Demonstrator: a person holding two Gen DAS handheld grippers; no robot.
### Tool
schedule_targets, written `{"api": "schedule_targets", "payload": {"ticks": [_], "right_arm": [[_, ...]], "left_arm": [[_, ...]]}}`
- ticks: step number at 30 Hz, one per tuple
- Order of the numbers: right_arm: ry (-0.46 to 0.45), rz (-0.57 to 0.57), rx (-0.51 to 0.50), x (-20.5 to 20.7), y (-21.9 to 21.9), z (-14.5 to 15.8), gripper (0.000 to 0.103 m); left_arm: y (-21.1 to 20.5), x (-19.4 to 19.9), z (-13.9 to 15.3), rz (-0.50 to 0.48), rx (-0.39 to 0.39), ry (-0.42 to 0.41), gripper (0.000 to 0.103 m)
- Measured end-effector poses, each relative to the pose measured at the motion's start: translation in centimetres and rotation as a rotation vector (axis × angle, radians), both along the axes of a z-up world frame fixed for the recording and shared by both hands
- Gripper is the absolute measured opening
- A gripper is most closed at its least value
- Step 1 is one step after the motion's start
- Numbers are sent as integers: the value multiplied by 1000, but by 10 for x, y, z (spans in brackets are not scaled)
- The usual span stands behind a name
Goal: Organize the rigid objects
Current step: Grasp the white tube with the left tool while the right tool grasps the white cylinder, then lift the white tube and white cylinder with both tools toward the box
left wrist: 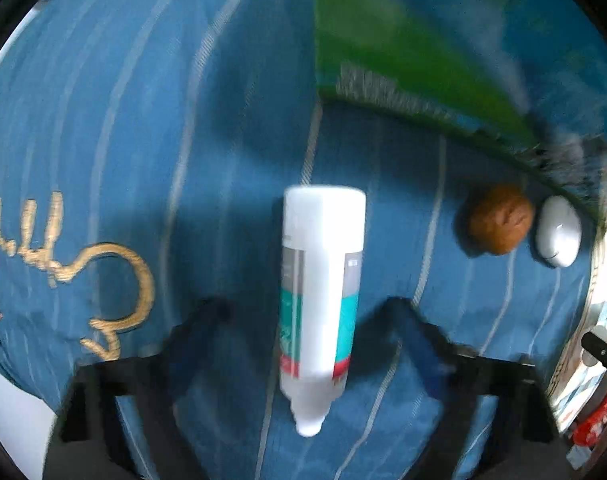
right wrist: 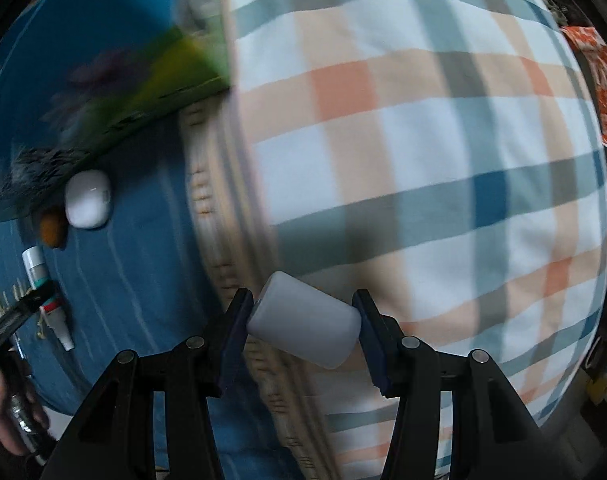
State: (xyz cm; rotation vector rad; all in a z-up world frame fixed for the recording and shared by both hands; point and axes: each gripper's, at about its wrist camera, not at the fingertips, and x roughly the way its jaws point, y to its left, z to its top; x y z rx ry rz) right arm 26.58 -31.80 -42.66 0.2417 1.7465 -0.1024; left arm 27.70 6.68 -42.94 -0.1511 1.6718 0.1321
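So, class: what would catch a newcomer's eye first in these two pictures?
First, the white cup clamped in the right gripper over the checked blanket. Next, the white tube lying on the blue cloth between the left gripper's jaws, which do not touch it.

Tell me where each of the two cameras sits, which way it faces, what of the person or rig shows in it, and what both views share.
Left wrist: on the left gripper, facing down at blue striped bedding; its open fingers straddle a white tube, untouched.
Right wrist: on the right gripper, facing down over a plaid quilt; its fingers clamp a white cylinder; a hand shows at the left edge.
Shared: the tube, brown ball, white oval case, green-edged cloth.
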Motion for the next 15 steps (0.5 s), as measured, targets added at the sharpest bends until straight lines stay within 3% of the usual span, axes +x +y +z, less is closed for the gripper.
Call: {"api": "schedule_targets", "payload": {"ticks": [2, 5, 6, 15], "right_arm": [[-7, 13, 6, 1, 14, 3, 54], [-16, 46, 17, 1, 35, 8, 54], [-20, 59, 21, 0, 43, 11, 54], [-60, 131, 59, -6, 86, 39, 54]], "left_arm": [[2, 0, -2, 10, -14, -19, 67], [1, -3, 4, -6, -9, -40, 34], [1, -4, 7, -10, -7, -45, 30], [-9, -41, 23, -15, -34, -58, 30]]}}
